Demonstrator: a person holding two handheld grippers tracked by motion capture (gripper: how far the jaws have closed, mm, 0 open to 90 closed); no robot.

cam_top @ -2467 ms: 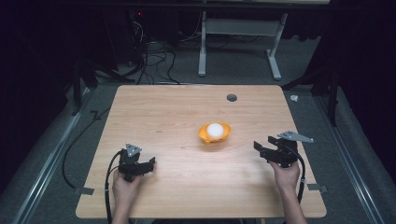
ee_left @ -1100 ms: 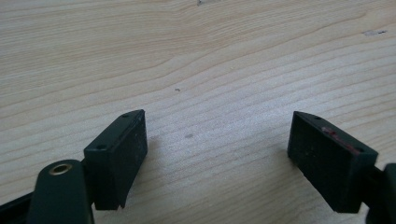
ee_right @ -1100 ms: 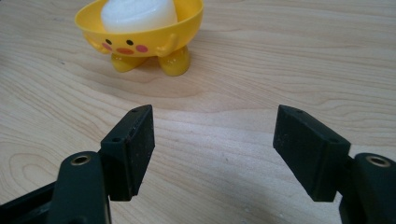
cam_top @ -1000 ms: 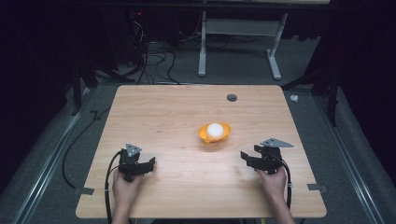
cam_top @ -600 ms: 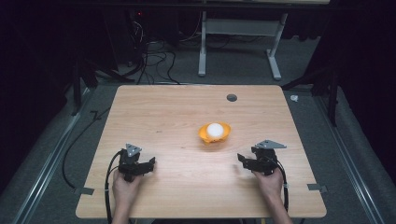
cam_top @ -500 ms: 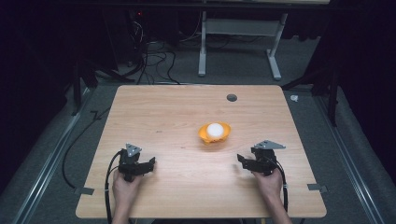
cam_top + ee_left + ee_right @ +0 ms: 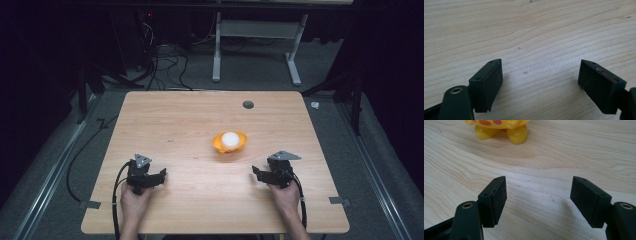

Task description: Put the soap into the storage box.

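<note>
Approach stage — both sets of jaws stood spread and empty, the right gripper (image 7: pixel 261 175) nearest the yellow toy (image 7: pixel 229 143). The left gripper (image 7: pixel 159 175) rested apart on the table (image 7: pixel 170 120). Next, probably, a reach forward to straddle the toy.

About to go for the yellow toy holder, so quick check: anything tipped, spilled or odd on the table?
Nothing stands out. The yellow holder stands upright on its feet with the white ball seated in it. Both the left gripper and the right gripper are open and apart from it. No spills on the table.
</note>
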